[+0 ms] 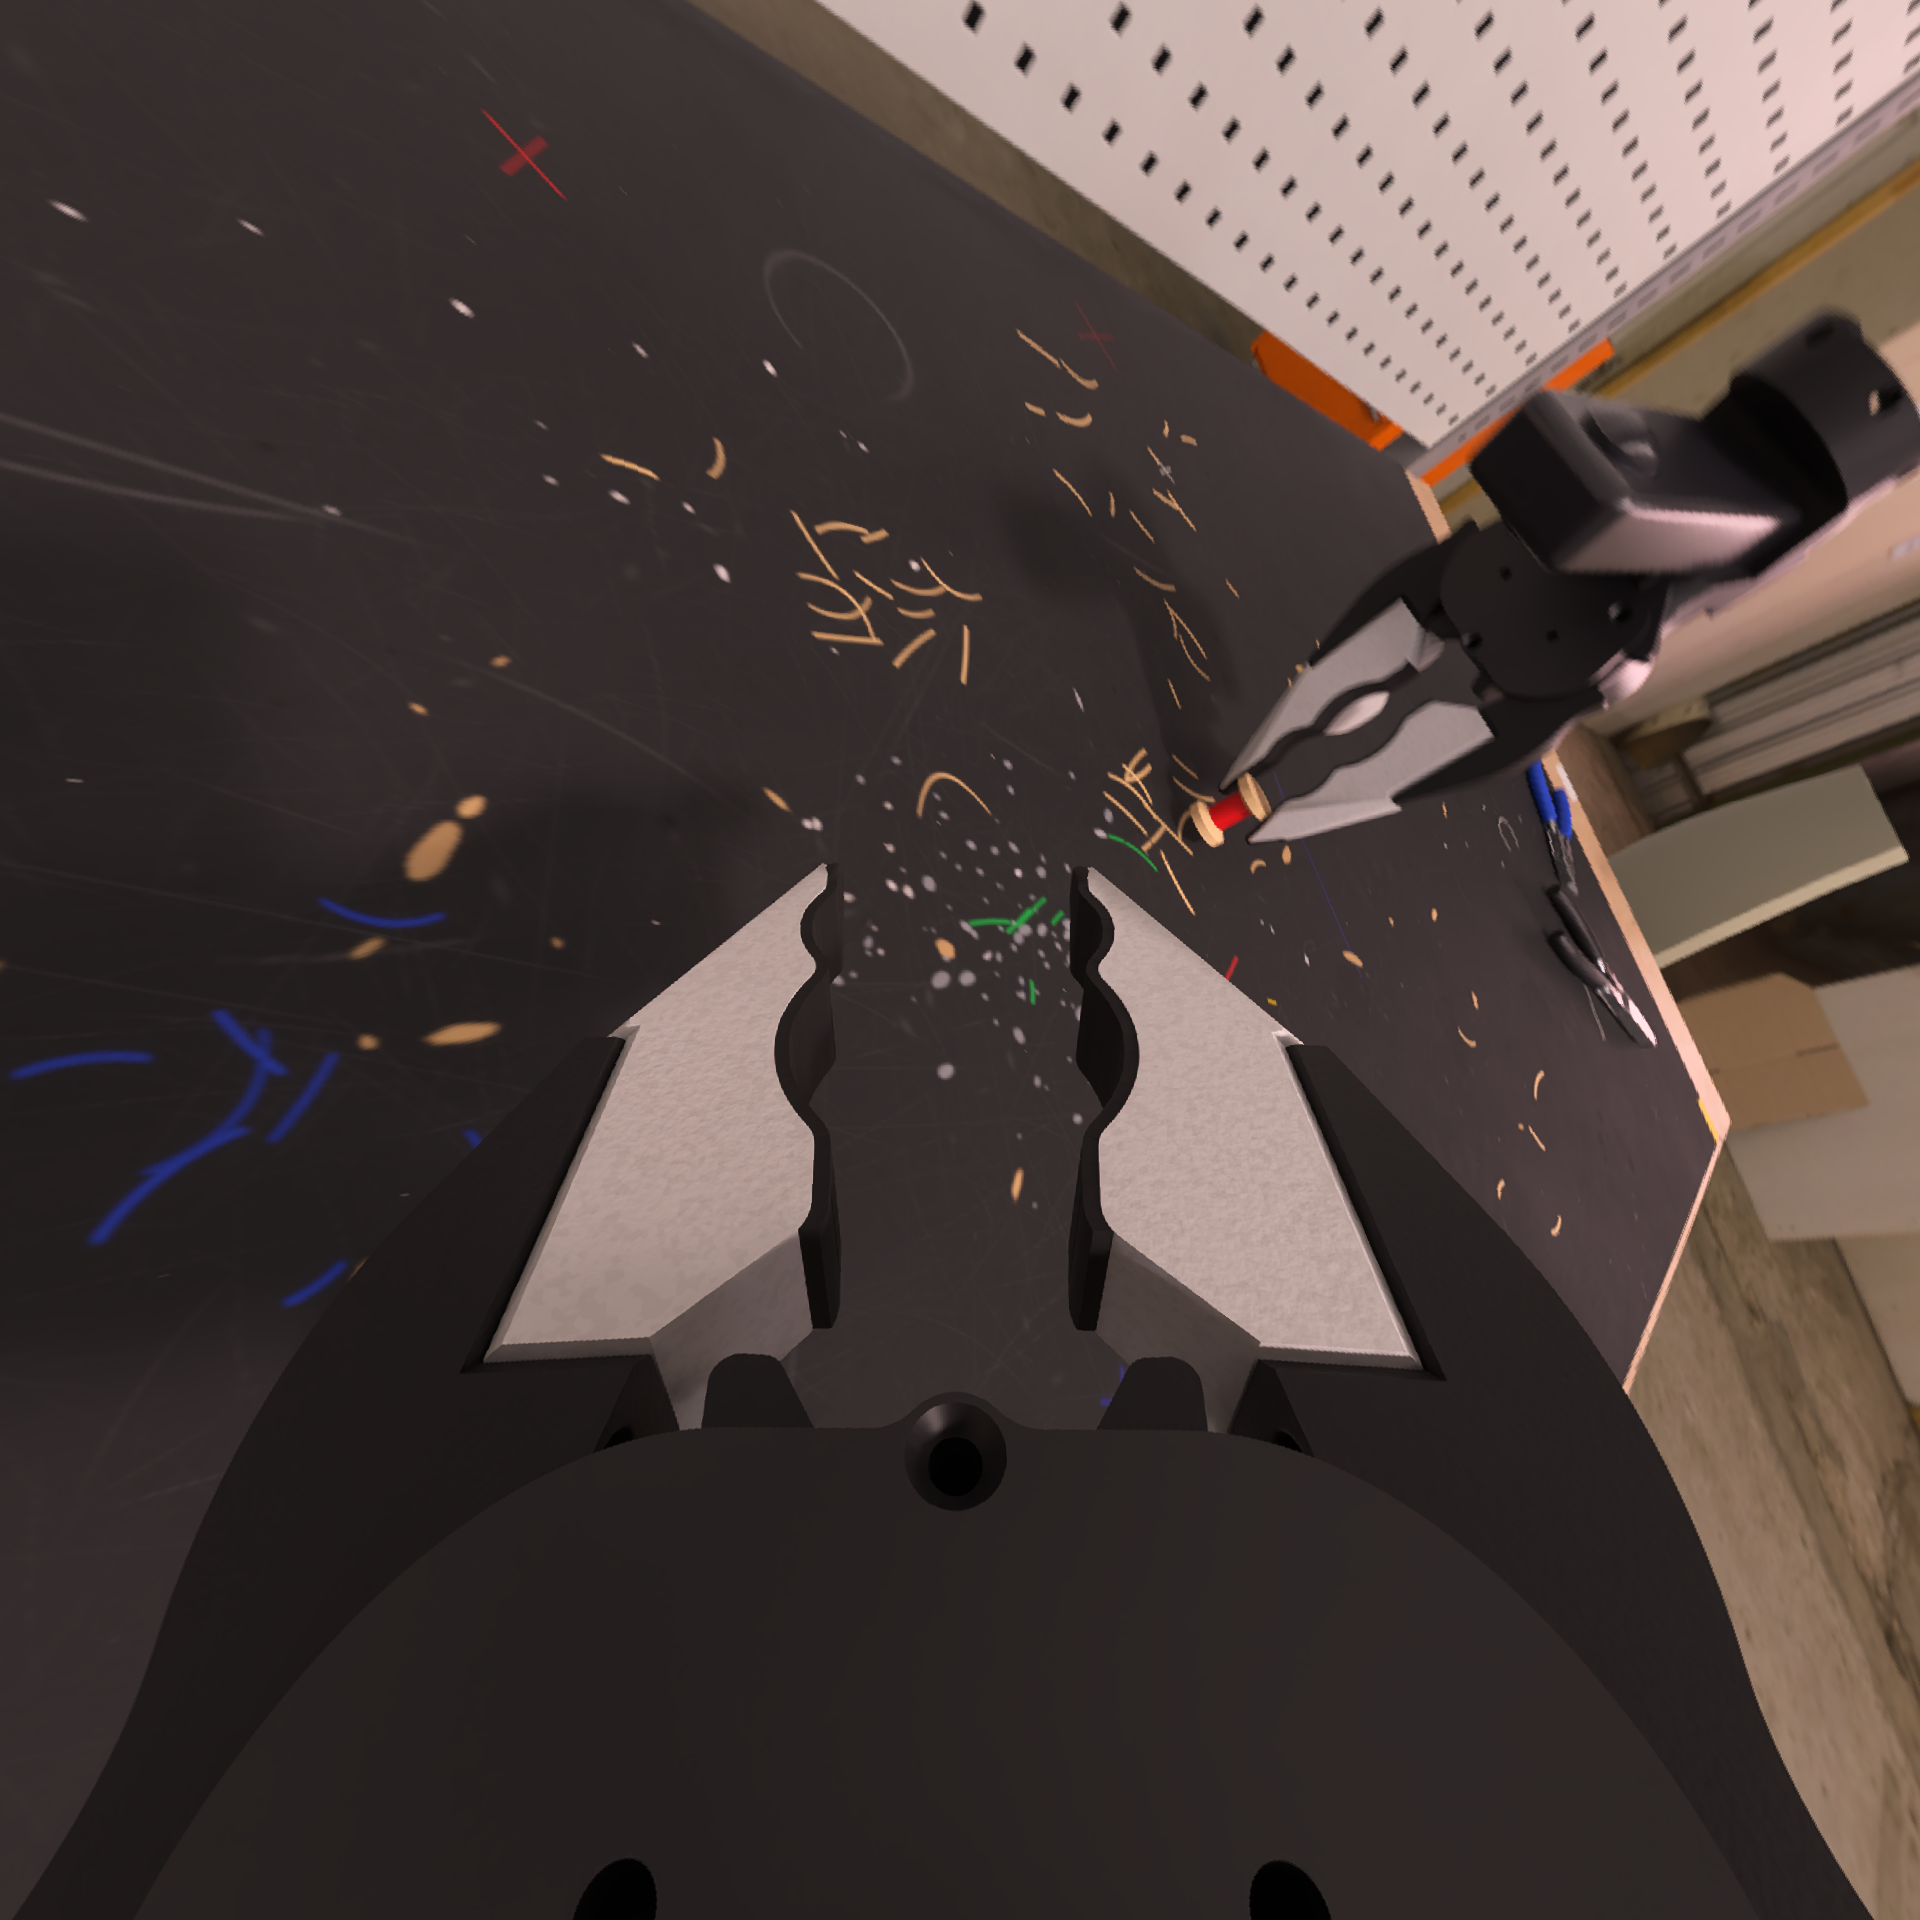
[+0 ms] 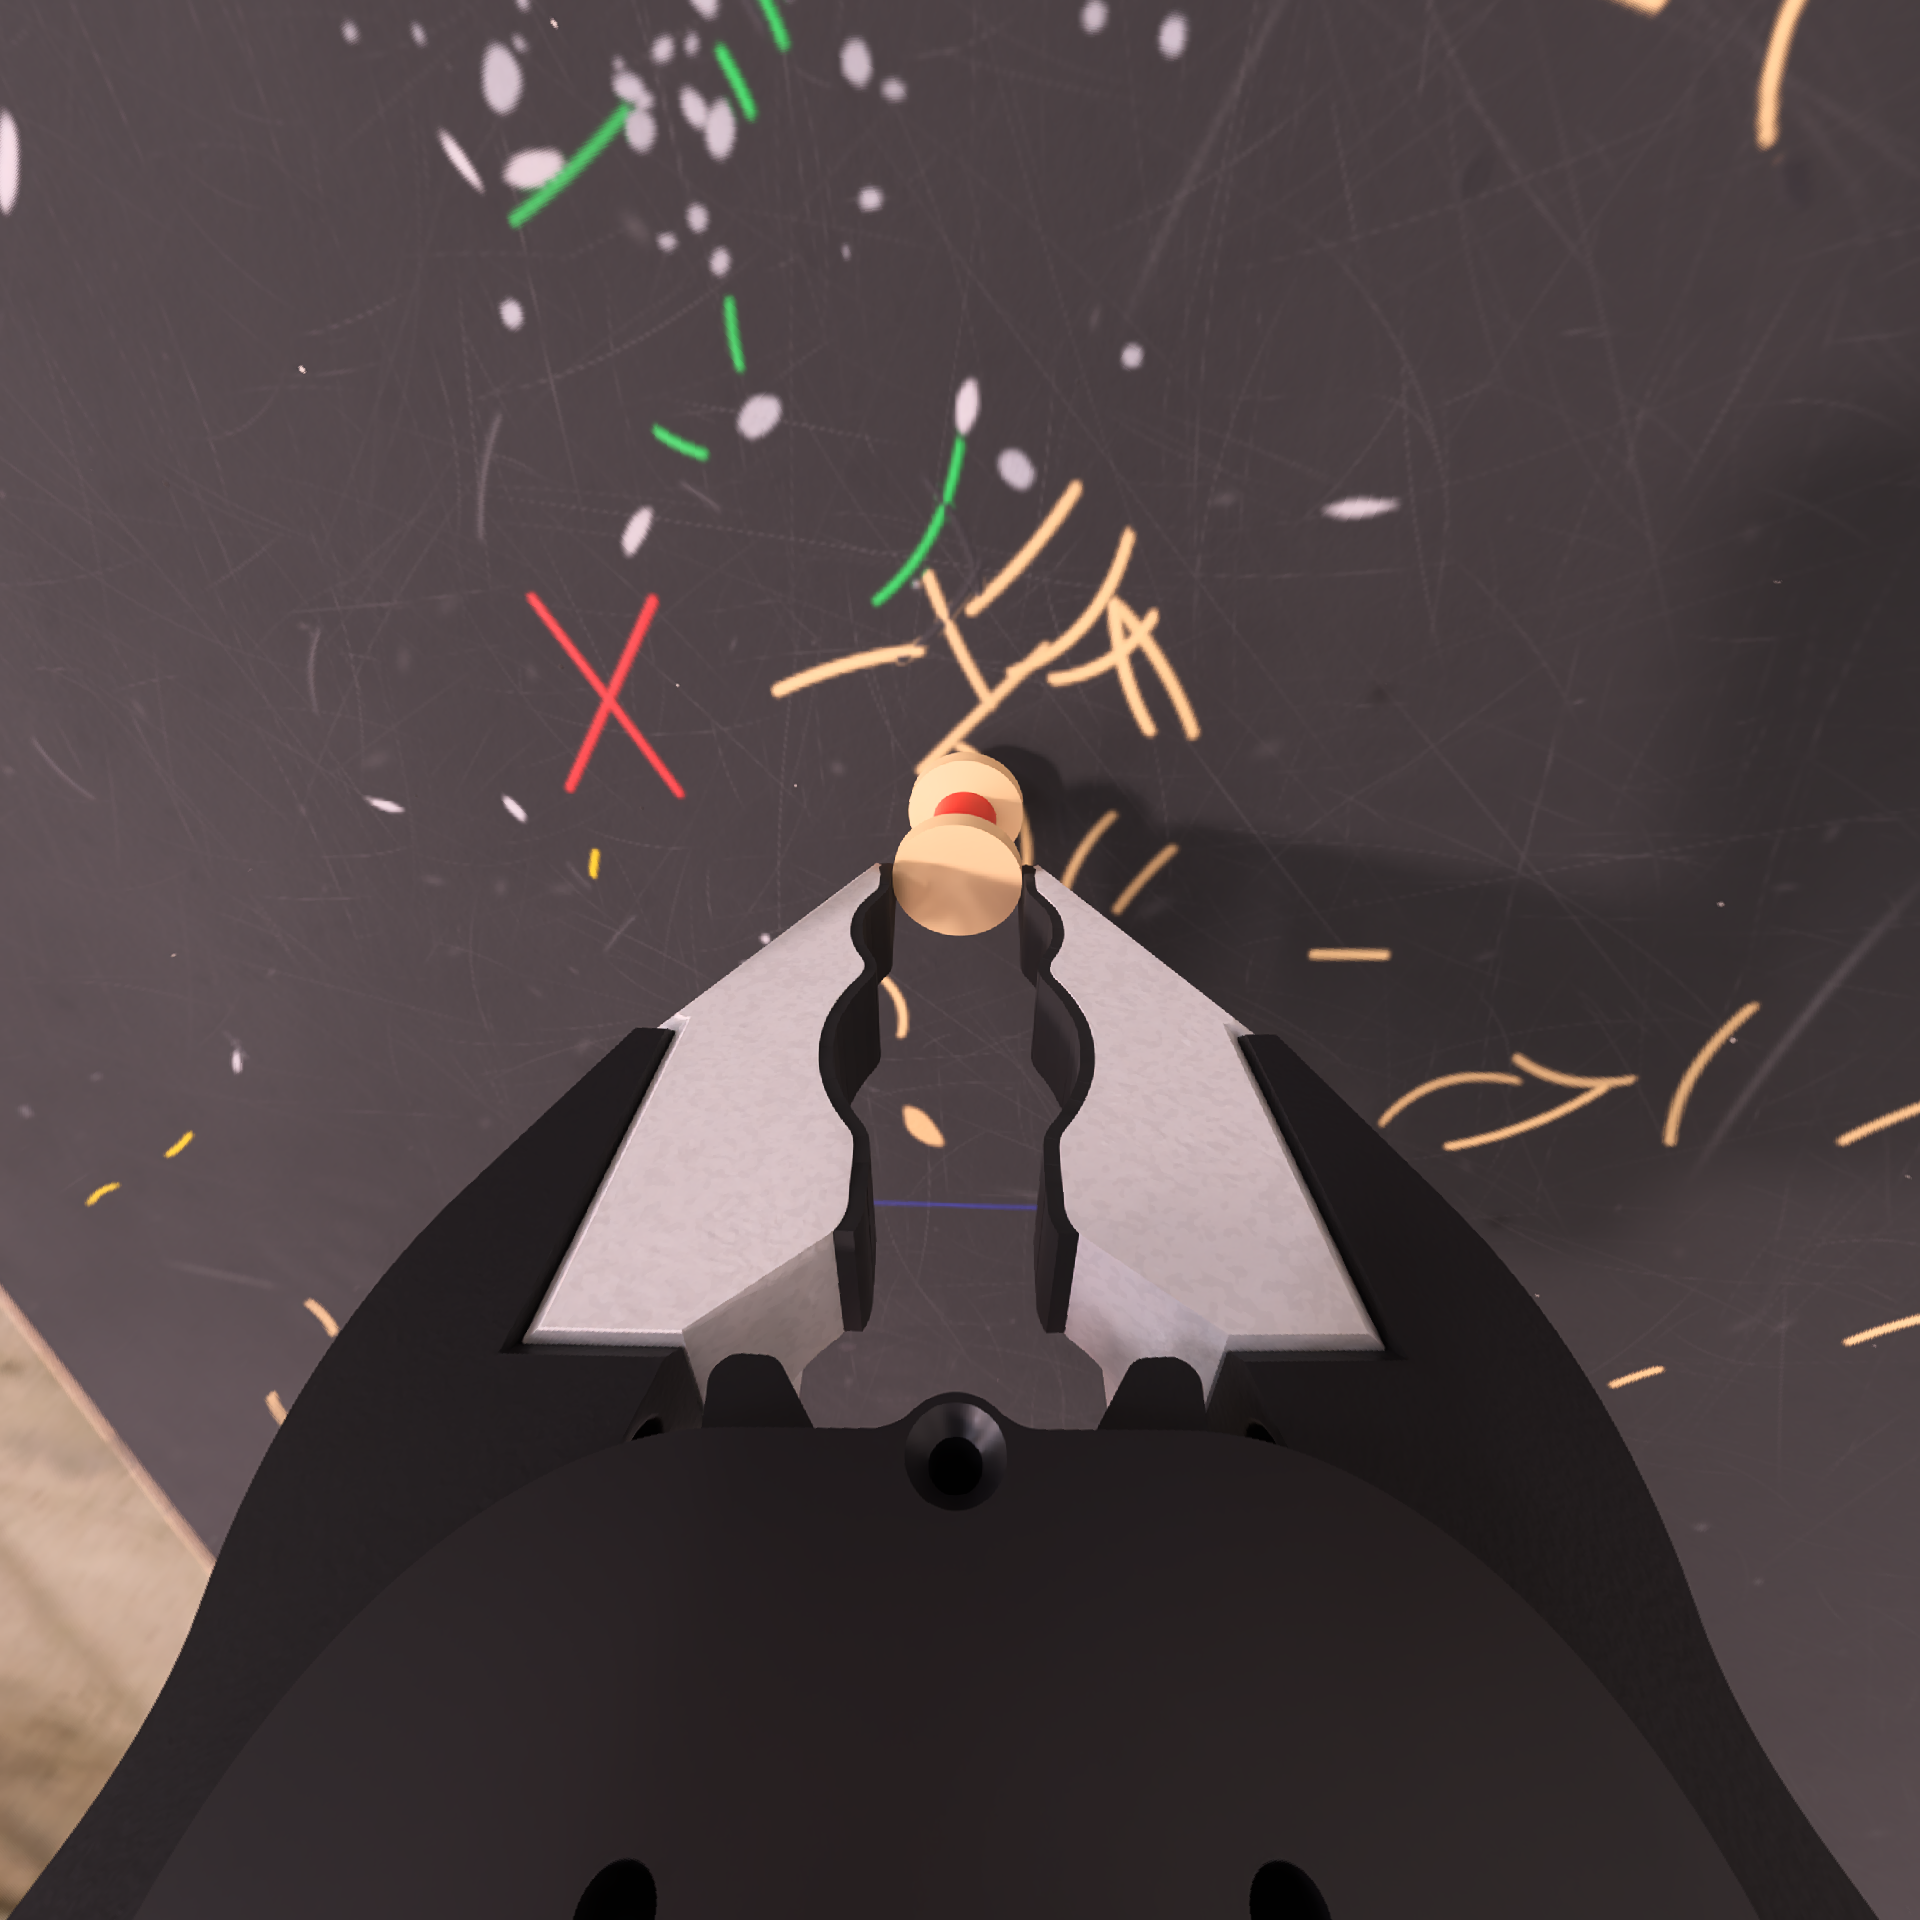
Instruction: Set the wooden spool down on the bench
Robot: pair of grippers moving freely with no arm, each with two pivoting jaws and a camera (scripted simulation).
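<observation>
Dark scratched bench (image 1: 436, 540) with paint flecks | right gripper (image 2: 957, 883) fingertips pinch wooden spool (image 2: 958, 847) by its near flange, low over bench | left gripper (image 1: 954, 894) spread, holding nothing | pegboard (image 1: 1455, 187) behind

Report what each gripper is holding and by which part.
The right gripper pinches the wooden spool at its near end flange, between its fingertips. The left gripper holds nothing; its jaws stand open.

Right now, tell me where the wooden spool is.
The wooden spool sits pinched at the right gripper's fingertips, low over the dark bench, right of a red X mark; in the left wrist view it appears at far right.
</observation>
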